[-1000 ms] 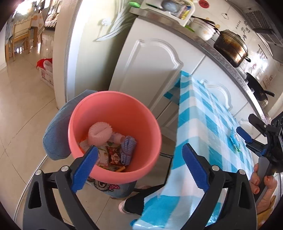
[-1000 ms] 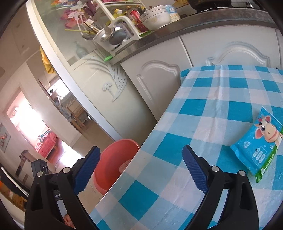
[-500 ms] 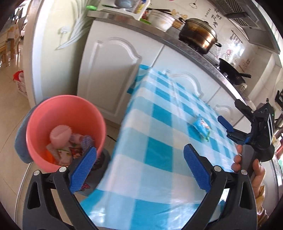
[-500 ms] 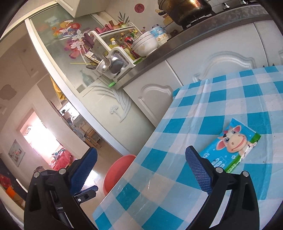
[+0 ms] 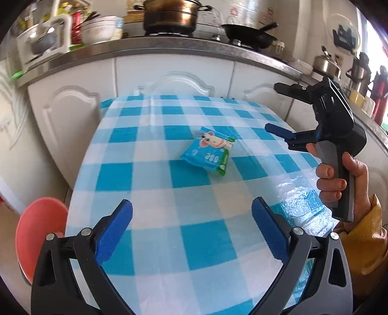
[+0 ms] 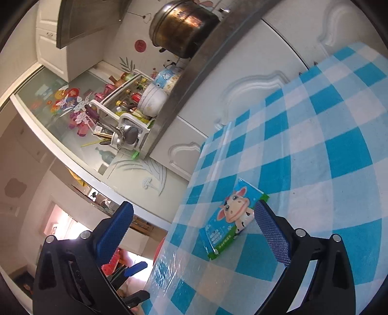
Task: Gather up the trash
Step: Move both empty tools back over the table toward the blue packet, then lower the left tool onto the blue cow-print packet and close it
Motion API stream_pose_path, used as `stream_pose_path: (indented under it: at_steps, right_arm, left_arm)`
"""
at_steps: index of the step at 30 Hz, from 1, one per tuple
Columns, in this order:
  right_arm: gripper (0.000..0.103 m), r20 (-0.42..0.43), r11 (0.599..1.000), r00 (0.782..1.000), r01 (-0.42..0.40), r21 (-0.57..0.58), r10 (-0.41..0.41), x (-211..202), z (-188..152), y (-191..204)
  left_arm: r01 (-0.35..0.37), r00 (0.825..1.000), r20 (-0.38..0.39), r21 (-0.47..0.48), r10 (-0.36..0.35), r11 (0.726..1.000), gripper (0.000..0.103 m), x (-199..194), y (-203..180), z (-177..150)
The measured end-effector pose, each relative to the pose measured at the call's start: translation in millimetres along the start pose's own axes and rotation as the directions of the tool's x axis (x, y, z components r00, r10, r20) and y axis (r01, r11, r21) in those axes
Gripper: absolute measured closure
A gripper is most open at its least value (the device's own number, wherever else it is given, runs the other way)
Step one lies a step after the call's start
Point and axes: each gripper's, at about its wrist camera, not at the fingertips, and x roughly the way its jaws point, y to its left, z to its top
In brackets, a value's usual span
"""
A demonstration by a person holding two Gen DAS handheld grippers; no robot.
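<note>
L gripper (image 5: pixel 191 218): jaws wide apart, nothing between the blue pads; it hangs over the near part of the table (image 5: pixel 155 266), which carries a blue/white check cloth under a clear plastic cover.

R gripper (image 5: pixel 276 109): seen in the L wrist view at the right side of the table, held by the person's right hand (image 5: pixel 339 184) (yellow sleeve at the wrist). Jaws wide apart, nothing held. In its own view the R gripper (image 6: pixel 194 225) is tilted w.r.t. the scene; its right pad overlaps the far corner of the packet in the picture, contact cannot be told.

Task item: wet-wipe packet (image 5: pixel 208 150), blue w/ cartoon cow and green edge, lying flat near the middle of the table, well apart from the L gripper and left of the R gripper tips. Same packet (image 6: pixel 230 223) appears between the R pads, closer to the right one.

Trash bin (image 5: pixel 36 232): pink, standing off the table's near left edge, below tabletop level, partly hidden by the L gripper frame.

Background: white cabinets (image 5: pixel 169 80) just beyond the far table edge; on the counter above, a brown pot (image 5: pixel 169 14), a black pan (image 5: pixel 247 36) and stacked bowls (image 5: pixel 99 31).
</note>
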Motion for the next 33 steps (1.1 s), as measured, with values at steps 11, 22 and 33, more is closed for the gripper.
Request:
stream_pose_path:
  at_steps: [11,22,33]
  right_arm:
    - [0.004,-0.033,0.997,0.998,-0.052,0.064,0.054,-10,2,-27]
    - [0.004,-0.056,0.995,0.996,-0.066,0.072,0.07,-8,0,-33]
    - [0.004,-0.067,0.996,0.996,-0.058,0.073,0.063,-5,-4,-33]
  left_arm:
    - [0.005,0.991,-0.13,0.234,0.026,0.972,0.004,104,-41,48]
    - [-0.006,0.98,-0.191,0.234,0.052,0.972,0.005,140,-33,60]
    - [-0.019,0.983,-0.177,0.132,0.043,0.991,0.042,136,-31,63]
